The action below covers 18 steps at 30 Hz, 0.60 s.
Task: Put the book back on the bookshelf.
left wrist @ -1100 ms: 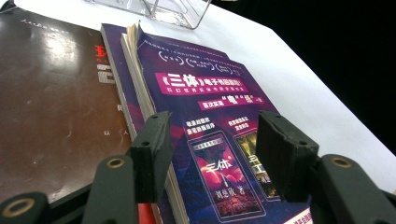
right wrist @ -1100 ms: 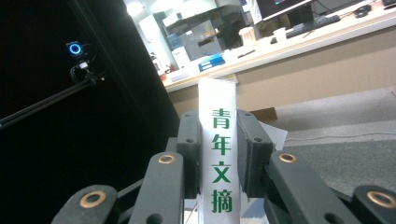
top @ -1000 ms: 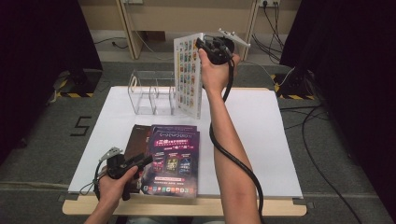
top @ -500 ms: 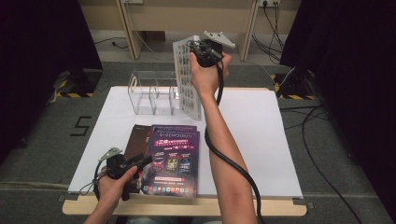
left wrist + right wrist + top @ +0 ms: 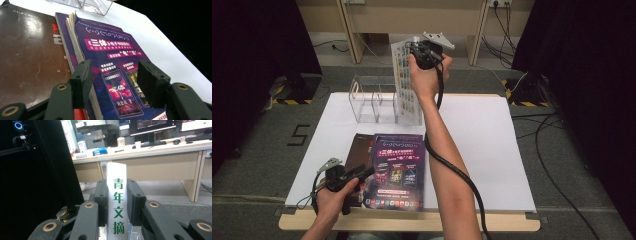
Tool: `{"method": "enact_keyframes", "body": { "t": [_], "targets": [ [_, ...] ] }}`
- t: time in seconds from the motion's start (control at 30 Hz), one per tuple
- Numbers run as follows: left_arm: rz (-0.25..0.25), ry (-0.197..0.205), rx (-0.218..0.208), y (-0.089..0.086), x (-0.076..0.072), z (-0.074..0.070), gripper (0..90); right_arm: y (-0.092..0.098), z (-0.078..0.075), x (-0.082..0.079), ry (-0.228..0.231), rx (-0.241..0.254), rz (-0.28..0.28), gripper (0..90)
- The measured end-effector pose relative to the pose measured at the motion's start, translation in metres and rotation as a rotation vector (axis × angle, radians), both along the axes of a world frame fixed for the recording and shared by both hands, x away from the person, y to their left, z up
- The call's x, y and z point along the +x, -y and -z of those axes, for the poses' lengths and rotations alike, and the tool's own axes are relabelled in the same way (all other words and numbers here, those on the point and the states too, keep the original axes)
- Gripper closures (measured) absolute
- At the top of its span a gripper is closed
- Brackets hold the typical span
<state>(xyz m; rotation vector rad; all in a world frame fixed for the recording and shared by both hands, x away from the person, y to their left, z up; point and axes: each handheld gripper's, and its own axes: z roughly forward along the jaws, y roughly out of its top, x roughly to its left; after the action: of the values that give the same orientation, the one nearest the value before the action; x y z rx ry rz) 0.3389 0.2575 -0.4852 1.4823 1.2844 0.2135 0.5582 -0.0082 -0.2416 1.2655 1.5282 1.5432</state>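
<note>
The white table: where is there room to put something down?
The white table is bare on its right side, from the right arm out to the right edge. Another bare strip lies at the left, beside the clear rack. The front left is crowded: the purple book, the dark book and the left claw.

jaws stand apart over the purple book point(image 5: 110, 57), apparently not touching; brown book point(image 5: 27, 55) just beside it.

Grey carpet point(image 5: 257, 165), black curtains point(image 5: 257, 45), wooden desks point(image 5: 160, 162) with monitors point(image 5: 152, 125).
</note>
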Motion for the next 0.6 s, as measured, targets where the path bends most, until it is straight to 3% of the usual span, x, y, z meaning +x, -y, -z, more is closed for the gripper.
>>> {"method": "enact_keyframes", "body": {
  "t": [0.27,0.6],
  "targets": [
    [0.003,-0.003,0.0,0.0,0.0,0.001,44.8,0.001,0.01,0.008,-0.002,0.011,0.023,73.9],
    [0.0,-0.003,0.001,-0.002,0.0,0.001,44.9,-0.006,0.038,0.01,-0.028,-0.019,0.018,73.8]
  ]
}}
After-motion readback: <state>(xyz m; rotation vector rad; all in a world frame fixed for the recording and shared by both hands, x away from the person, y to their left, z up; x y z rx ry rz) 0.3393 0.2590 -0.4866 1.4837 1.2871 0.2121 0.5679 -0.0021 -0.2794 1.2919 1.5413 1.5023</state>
